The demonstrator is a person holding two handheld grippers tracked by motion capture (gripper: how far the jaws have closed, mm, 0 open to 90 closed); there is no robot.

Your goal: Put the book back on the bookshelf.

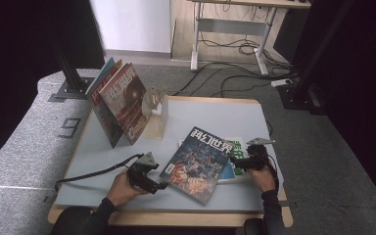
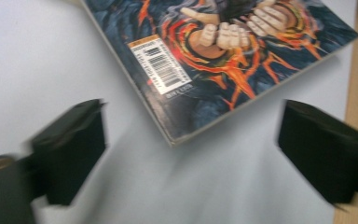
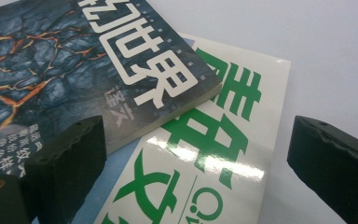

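While both grippers sit low over the table, neither holds anything. Left gripper – jaws spread wide, nothing between the pads; the near corner of the dark magazine lies just ahead of the jaw gap, flat on the table, not touching either jaw. In the left gripper view that corner points toward the gap, barcode label a little further out along the spine edge. The view is blurred at the jaws.

Right gripper – jaws also wide apart, empty. Ahead of it the dark magazine lies on top of a white magazine with green lettering; the dark one's edge runs past the tip of the jaw at the left of that view, close, contact unclear. The white one's glossy cover runs through the gap below the jaws, no pad pressing on it.

Beyond the left gripper, well apart – two more magazines lean upright against a clear stand
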